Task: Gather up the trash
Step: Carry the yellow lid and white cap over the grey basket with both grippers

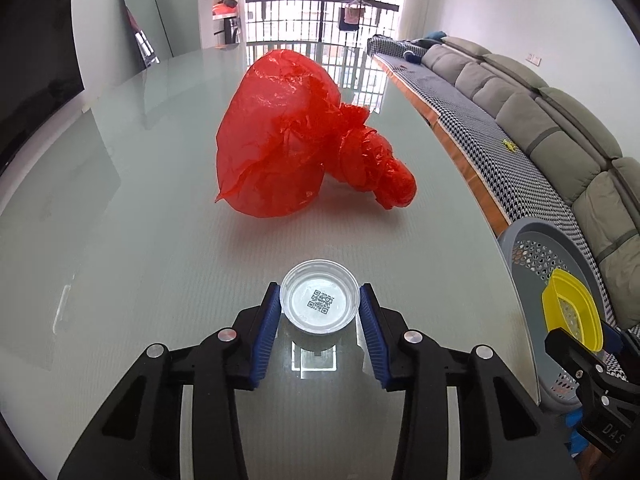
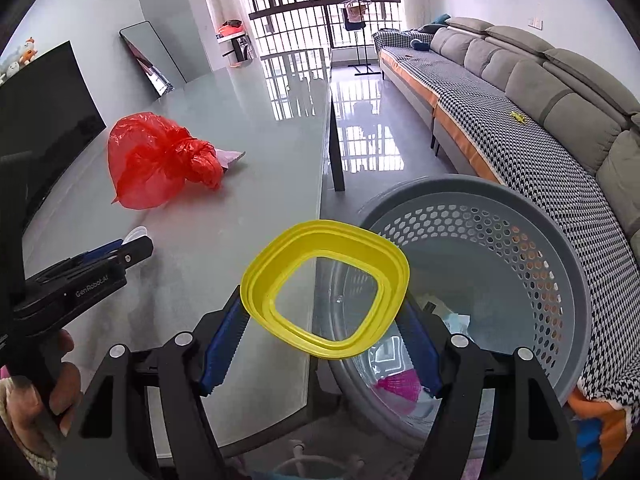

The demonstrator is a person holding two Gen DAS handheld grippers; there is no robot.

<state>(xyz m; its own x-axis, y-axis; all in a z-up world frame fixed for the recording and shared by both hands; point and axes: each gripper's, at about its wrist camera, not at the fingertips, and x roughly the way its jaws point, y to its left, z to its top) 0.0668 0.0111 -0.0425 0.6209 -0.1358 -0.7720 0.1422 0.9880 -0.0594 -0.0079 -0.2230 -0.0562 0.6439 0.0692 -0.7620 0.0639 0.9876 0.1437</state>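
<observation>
While the left gripper (image 1: 319,308) sat low on the glass table (image 1: 120,240), its blue pads bracketed a small clear lid (image 1: 319,302), touching or nearly so; can't tell if clamped. Right gripper (image 2: 325,334) was closed on a yellow lid ring (image 2: 325,289), held over the table edge beside the grey mesh basket (image 2: 520,264). Red plastic bag (image 1: 296,136) lay further back on the table.

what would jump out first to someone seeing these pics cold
Most likely the red plastic bag, knotted and lying on the glass table, the brightest thing there. Next, the yellow-rimmed container held in the right gripper at the table edge, by the grey perforated basket beside the table. Nearer, the left gripper brackets a small clear cup with a QR code.
</observation>
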